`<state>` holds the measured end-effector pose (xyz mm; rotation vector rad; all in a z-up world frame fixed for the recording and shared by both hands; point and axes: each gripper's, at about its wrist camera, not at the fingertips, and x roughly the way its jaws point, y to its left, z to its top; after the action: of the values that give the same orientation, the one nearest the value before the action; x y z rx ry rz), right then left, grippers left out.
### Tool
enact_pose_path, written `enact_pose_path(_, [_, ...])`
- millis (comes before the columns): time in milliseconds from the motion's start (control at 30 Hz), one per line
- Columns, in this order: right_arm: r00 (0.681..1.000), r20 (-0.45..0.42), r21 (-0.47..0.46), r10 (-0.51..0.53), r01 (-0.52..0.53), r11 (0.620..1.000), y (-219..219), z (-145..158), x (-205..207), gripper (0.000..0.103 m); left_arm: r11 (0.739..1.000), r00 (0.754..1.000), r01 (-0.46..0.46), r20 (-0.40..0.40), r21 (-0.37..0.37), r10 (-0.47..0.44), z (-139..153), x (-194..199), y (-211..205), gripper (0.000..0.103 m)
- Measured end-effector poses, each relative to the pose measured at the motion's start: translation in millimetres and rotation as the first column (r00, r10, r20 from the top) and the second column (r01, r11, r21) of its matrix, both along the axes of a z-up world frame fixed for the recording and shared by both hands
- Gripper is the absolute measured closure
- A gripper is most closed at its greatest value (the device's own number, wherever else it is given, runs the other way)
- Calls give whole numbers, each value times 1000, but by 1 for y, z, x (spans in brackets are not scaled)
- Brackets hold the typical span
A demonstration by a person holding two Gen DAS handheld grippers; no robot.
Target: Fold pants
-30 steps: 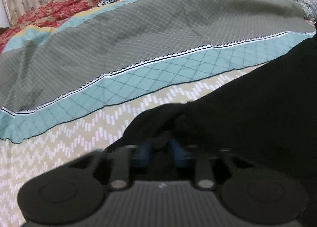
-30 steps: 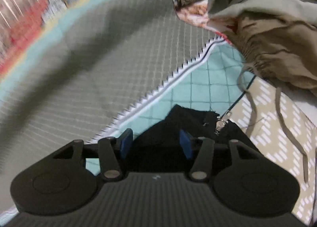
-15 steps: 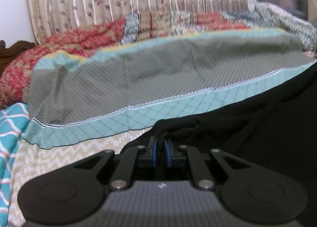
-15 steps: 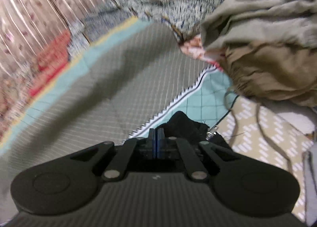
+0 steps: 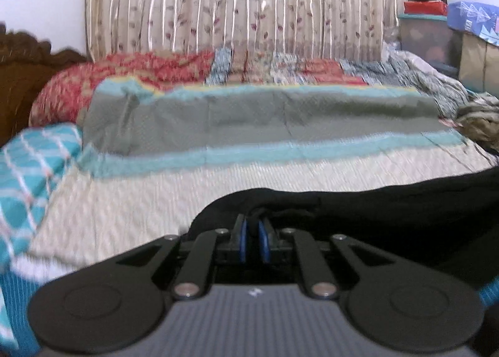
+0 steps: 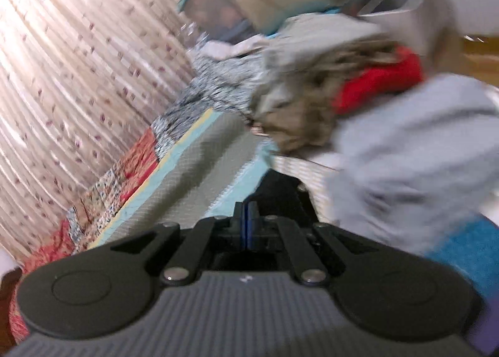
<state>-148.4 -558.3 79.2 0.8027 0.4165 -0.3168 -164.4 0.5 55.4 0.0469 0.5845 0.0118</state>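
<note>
The left gripper (image 5: 252,240) sits low in the center of its frame with its 2 blue pads (image 5: 244,241) drawn almost together, pinching a fold of the black pants (image 5: 389,213), which stretch from the pads to the right edge of the frame, over the cream patterned bedspread (image 5: 156,198). In the right wrist view the right gripper (image 6: 248,227) has its blue pads pressed flat against each other at lower center; the black pants (image 6: 277,188) bunch just beyond and around the tips, so the cloth looks clamped there, though blur hides the exact pinch point. Behind the pants, a gray and teal blanket (image 5: 249,113) crosses the middle of the left view, with a red patterned quilt (image 5: 124,73) behind it and a striped curtain (image 5: 237,1) across the top. At the upper right of the left view stands a clear storage bin (image 5: 427,36) with a teal lid; its contents are too blurred to name, and a red box (image 5: 425,7) rests on top of it. A pile of tan, red and gray clothes (image 6: 358,101) fills the right half of the right wrist view, lying on the bed just beyond the pants.
</note>
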Motion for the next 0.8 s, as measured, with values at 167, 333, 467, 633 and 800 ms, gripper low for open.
enact_pose_path(167, [993, -95, 81, -62, 70, 994, -13, -61, -83, 97, 999, 986, -27, -166, -33, 21, -42, -33, -3, 87])
enact_pose_path(333, [938, -233, 149, -258, 297, 943, -26, -106, -114, 94, 974, 981, -129, -170, -184, 98, -32, -48, 21, 84])
enact_pose_path(467, [959, -141, 70, -247, 259, 963, -20, -82, -105, 93, 914, 971, -238, -112, -328, 212, -6, -44, 47, 79])
enact_pose_path(633, [994, -59, -17, -90, 89, 996, 16, -60, -70, 84, 903, 972, -232, -56, -362, 227, 8, -28, 45, 79])
enact_pose_path(800, [983, -114, -111, 142, -155, 982, 73, -66, -28, 82, 954, 981, -191, -83, -233, 176, -7, 0, 10, 79])
